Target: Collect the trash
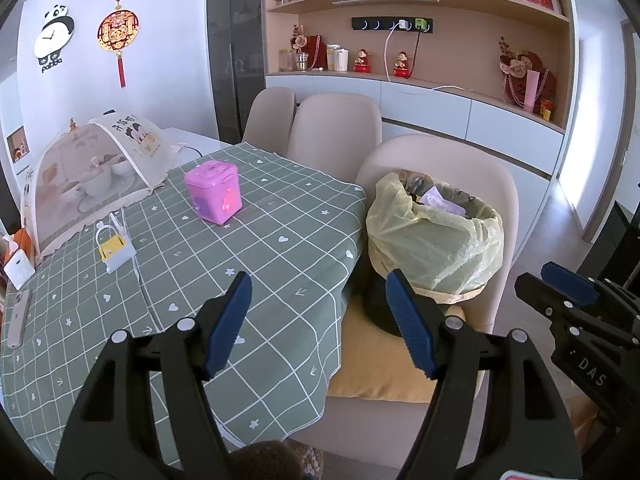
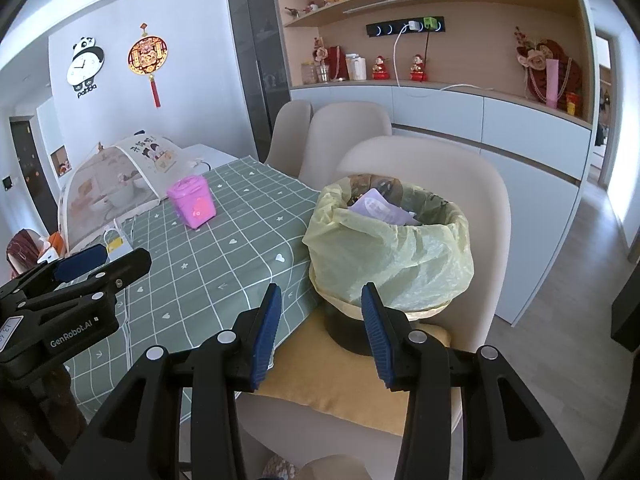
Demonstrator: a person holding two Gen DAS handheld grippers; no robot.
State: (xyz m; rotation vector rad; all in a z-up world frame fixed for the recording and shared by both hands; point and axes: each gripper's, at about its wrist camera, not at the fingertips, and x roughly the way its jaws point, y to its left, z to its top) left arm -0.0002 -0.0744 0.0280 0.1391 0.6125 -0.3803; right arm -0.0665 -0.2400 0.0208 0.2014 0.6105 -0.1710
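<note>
One bin (image 2: 394, 248) is the thing that matters here: a dark tub lined with a pale yellow bag (image 1: 436, 240), standing on a mustard cushion (image 2: 348, 380) on the seat of a cream chair (image 2: 480, 200) drawn up to the table's right edge. In the right wrist view it sits at about one o'clock from the right gripper (image 2: 320, 336), just beyond the fingertips; in the left wrist view it lies at about two o'clock from the left gripper (image 1: 320, 322). A lilac wrapper (image 2: 380, 210) lies at the top of the bag, so some rubbish is already in.

Both grippers hang with jaws apart and nothing between the blue pads, the left spread wider than the right. Neither touches the bin, bag or cloth. By my reading this is a pause between pieces, or the moment before the liner is gathered; which one I cannot say.

If more is to be collected, the next move calls for choosing a piece on the green checked tablecloth (image 1: 200, 280). At eleven o'clock from the left gripper stands a pink box (image 1: 214, 196), which looks more like a toy than litter, and at ten o'clock a small white and yellow item (image 1: 114, 250) whose nature I cannot tell.

How full the bag is stays hidden by its rim. The mesh food cover (image 1: 92, 176) blurs the dishes beneath it.
</note>
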